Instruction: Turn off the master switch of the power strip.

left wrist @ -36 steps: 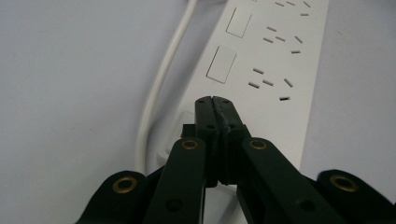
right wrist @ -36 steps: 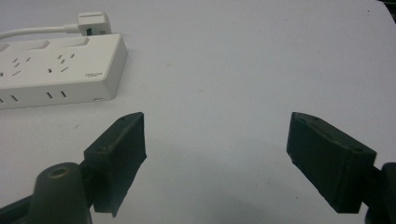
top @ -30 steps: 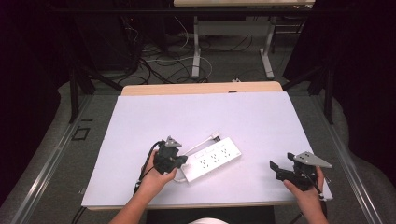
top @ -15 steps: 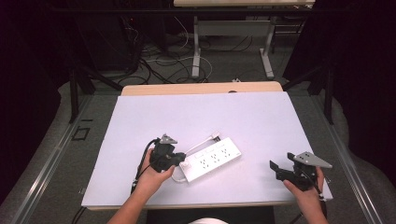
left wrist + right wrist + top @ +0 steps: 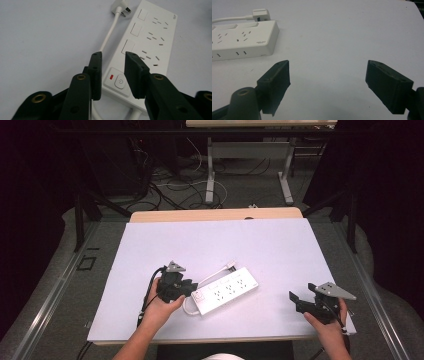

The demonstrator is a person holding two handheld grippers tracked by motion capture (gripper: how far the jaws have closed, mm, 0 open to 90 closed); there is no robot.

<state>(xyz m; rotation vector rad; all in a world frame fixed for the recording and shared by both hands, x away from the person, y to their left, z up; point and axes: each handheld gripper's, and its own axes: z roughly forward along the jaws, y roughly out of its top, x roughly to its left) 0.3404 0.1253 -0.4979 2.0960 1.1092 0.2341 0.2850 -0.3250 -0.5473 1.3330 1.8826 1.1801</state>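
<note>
A white power strip (image 5: 227,291) lies slantwise on the white table (image 5: 215,240), its cord looping back to a white plug (image 5: 231,266) beside it. My left gripper (image 5: 187,287) is at the strip's switch end. In the left gripper view its jaws (image 5: 113,56) have just been opening and stand a little apart. They hover over the power button (image 5: 120,82) and the red light (image 5: 112,77) with nothing between the pads. My right gripper (image 5: 295,301) rests near the table's front right edge, wide open and empty (image 5: 327,72). The strip (image 5: 242,40) lies far to its left.
The table's front edge runs just under both hands. Behind the table a wooden strip (image 5: 215,214) marks its far edge. Beyond it the floor holds cables and the legs of another table (image 5: 210,175).
The left gripper has drawn slightly left, away from the strip's switch end. The right gripper and the strip have stayed where they were.
</note>
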